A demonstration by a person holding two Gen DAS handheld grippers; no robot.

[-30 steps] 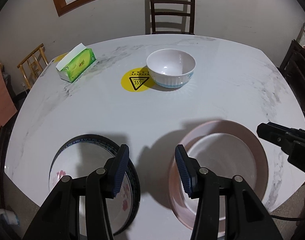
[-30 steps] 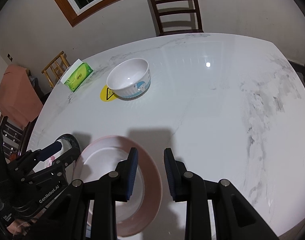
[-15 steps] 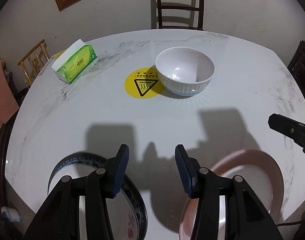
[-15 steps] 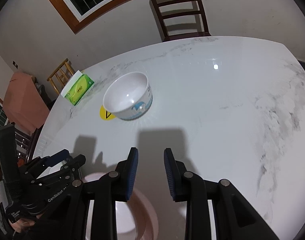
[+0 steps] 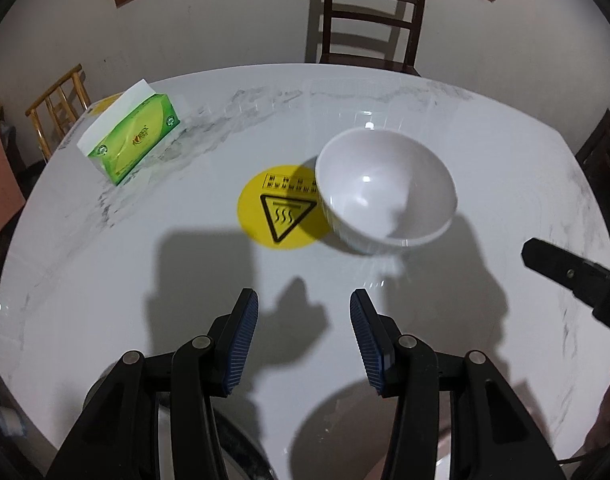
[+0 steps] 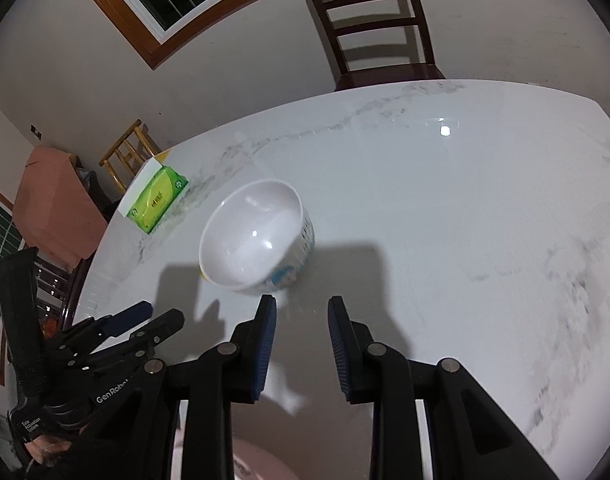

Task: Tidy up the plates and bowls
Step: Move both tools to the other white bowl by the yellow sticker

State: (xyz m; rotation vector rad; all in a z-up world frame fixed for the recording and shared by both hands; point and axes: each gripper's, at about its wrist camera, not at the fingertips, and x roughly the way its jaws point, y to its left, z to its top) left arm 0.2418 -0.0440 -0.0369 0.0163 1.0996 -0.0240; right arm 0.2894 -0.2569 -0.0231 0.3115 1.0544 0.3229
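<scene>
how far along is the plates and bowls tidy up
Nothing looks stacked yet. The white bowl sits alone beside the yellow warning sticker, and only the edges of two plates show at the near table edge. In hand: nothing, with the left gripper and right gripper both empty and pointed toward the bowl. Left to do: probably pick up the bowl and gather it with the plates.

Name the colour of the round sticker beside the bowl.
Yellow, with a black hot-surface triangle; the sticker shows best in the left wrist view.
</scene>
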